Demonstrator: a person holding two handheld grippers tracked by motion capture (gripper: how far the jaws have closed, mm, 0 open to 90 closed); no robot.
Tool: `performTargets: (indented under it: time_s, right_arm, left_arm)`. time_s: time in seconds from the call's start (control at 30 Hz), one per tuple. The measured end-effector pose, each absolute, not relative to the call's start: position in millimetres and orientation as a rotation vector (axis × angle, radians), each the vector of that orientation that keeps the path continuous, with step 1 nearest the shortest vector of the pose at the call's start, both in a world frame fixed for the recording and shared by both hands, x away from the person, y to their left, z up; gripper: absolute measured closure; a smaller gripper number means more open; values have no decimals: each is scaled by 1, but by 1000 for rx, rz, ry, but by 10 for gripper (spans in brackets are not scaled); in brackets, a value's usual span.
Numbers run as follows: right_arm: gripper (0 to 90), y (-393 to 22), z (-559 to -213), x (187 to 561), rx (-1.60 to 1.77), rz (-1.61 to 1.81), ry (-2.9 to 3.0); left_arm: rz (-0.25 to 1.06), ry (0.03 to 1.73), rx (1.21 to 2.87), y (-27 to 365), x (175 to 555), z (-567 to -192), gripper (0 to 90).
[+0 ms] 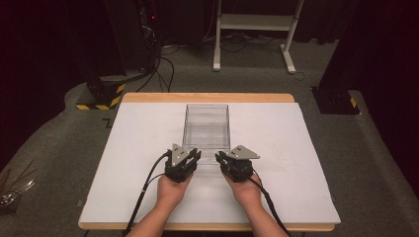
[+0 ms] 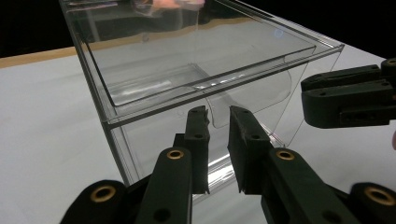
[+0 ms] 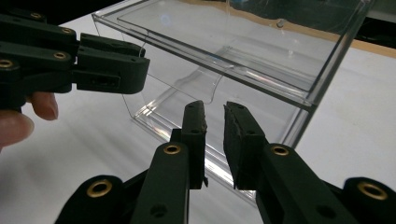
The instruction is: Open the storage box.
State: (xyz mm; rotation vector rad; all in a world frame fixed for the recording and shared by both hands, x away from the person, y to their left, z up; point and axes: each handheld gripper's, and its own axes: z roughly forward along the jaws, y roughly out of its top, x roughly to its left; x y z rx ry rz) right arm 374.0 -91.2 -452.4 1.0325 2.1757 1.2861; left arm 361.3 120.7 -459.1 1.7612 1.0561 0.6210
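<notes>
At the middle of the white counter (image 1: 138, 148) stands a clear plastic drawer box (image 1: 206, 126), its scooped front pull (image 2: 219, 109) facing the person. It looks light, rigid and slick, so that pull seems the likeliest hold. The left tongs (image 1: 193, 157) and right tongs (image 1: 221, 158) flank it, each slightly parted and empty.
</notes>
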Motion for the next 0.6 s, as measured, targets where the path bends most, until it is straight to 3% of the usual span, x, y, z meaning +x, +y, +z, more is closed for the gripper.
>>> performTargets:
  time_s: [0.6]
  right_arm:
    - [806,-82,-455,381,1023,1294,2185]
  left_arm:
    - [605,1036,1761,121,361,-461,803]
